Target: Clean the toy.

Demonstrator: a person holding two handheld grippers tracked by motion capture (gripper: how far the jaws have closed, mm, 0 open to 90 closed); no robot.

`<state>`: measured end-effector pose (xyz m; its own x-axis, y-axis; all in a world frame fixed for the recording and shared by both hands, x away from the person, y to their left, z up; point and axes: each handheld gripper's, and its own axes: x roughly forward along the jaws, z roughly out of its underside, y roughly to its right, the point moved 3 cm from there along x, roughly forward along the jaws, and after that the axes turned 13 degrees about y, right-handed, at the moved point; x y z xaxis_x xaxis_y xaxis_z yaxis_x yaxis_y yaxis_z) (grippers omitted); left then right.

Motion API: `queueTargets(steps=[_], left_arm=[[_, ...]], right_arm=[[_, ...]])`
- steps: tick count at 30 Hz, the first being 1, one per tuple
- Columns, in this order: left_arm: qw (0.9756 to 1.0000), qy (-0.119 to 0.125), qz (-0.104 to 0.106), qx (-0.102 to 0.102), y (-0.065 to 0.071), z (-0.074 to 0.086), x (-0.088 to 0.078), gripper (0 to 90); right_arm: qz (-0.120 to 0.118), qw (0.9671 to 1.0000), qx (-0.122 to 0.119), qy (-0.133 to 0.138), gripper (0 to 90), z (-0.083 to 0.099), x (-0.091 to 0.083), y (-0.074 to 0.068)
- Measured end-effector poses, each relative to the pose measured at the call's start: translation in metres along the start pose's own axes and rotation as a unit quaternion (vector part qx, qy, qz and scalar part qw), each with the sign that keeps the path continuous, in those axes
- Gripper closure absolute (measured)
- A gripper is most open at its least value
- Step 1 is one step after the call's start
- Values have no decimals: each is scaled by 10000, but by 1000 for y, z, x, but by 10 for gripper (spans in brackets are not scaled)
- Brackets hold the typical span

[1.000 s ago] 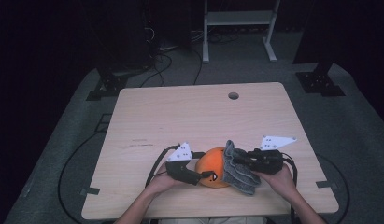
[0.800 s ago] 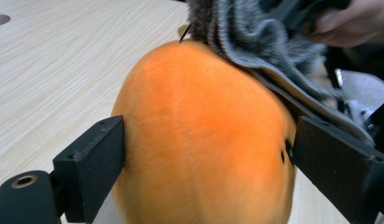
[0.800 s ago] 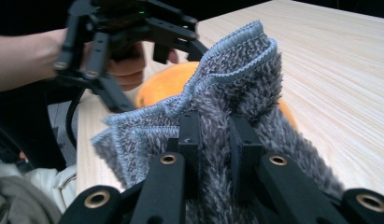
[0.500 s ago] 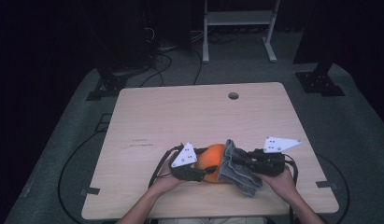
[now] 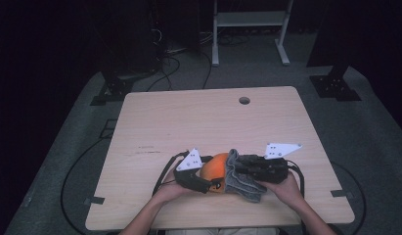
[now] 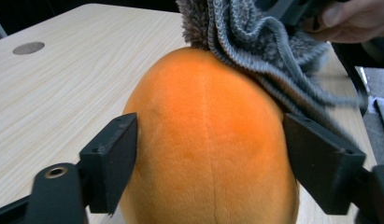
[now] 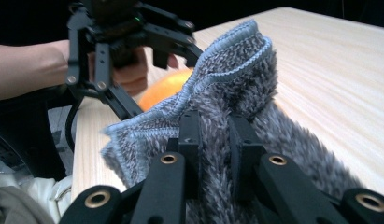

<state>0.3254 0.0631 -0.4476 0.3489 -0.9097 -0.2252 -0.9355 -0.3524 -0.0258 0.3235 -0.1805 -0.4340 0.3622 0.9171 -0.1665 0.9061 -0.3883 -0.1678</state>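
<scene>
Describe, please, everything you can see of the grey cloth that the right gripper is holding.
The grey cloth is a fluffy, deep-pile piece, like microfibre or chenille, with a stitched paler blue-grey hem. It is bunched and folded, not spread. The right gripper is shut on a fold of it, the pile bulging round the jaws. In the high view it sits near the table's front edge, draped against the right side of the orange plush ball, over its top.

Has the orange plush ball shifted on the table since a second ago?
No. In the high view the orange plush ball sits at the same spot below the table hole, near the front edge, with the grey cloth against its right side.
</scene>
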Motion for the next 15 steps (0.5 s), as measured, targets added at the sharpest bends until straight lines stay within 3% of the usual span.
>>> queueTargets(steps=[4, 8, 12, 15], left_arm=[[10000, 39, 60, -52, -1, 0, 0, 207], [9999, 44, 115, -44, -1, 0, 0, 206], [9999, 17, 119, -99, -2, 0, -2, 196], [9997, -90, 47, -221, -3, 0, 0, 91]], right_arm=[[165, 9998, 89, -73, 772, 8, -14, 6], [223, 9997, 84, -84, 772, 5, -20, 9], [122, 9995, 258, 100, 772, 0, -15, 12], [62, 9996, 257, -19, 772, 6, -7, 8]])
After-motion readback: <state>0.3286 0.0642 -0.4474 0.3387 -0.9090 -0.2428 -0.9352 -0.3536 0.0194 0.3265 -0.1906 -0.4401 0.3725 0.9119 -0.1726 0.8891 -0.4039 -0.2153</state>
